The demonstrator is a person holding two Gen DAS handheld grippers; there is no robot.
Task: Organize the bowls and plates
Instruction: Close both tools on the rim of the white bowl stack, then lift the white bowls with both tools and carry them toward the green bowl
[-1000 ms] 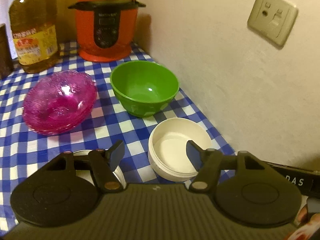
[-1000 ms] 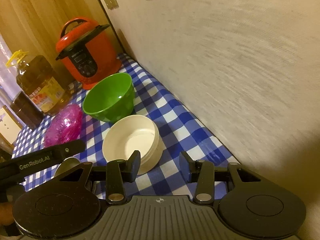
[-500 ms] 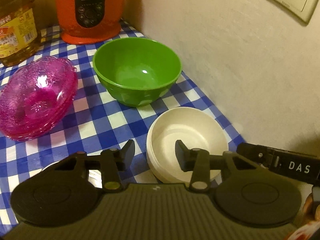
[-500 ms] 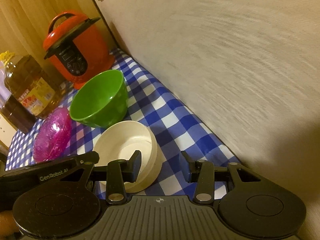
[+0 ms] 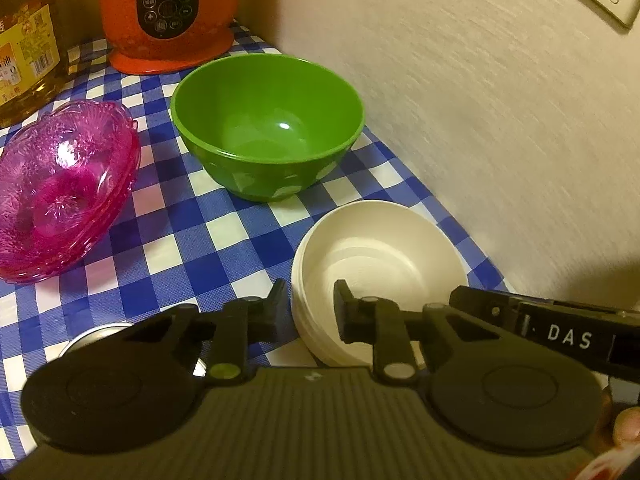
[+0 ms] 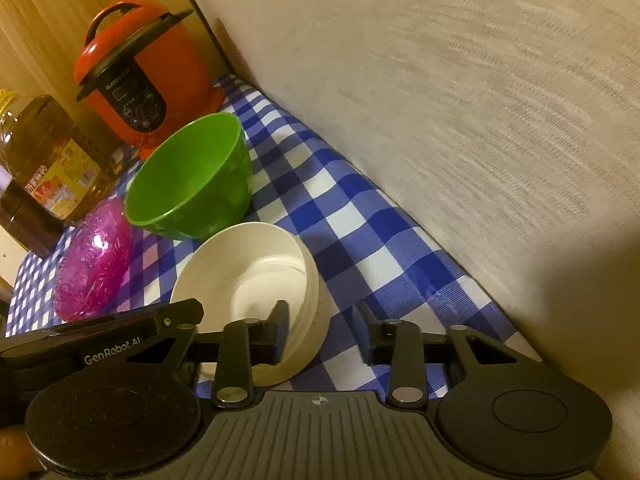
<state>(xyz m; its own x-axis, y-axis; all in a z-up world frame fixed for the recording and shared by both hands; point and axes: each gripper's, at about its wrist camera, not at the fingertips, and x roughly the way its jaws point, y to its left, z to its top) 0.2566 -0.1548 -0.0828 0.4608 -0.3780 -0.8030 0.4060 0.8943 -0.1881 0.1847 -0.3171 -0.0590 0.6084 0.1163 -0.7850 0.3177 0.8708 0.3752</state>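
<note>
Checked tablecloth (image 5: 172, 248) under bowls (image 5: 268, 128), cooker (image 5: 168, 12)

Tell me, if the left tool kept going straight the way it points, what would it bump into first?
Most likely the white bowl: the left tool already straddles its near rim, its jaws closing around it. Beyond it stands the green bowl, though depth is hard to judge.

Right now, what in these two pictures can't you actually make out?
- Silver round thing, left view: mostly hidden behind the left gripper.
- Oil bottle, left view: top cut off by the edge.
- White bowls, either view: how many are nested.
- Pads touching the white rim: unclear in both views; both sets of fingers are closing.
</note>
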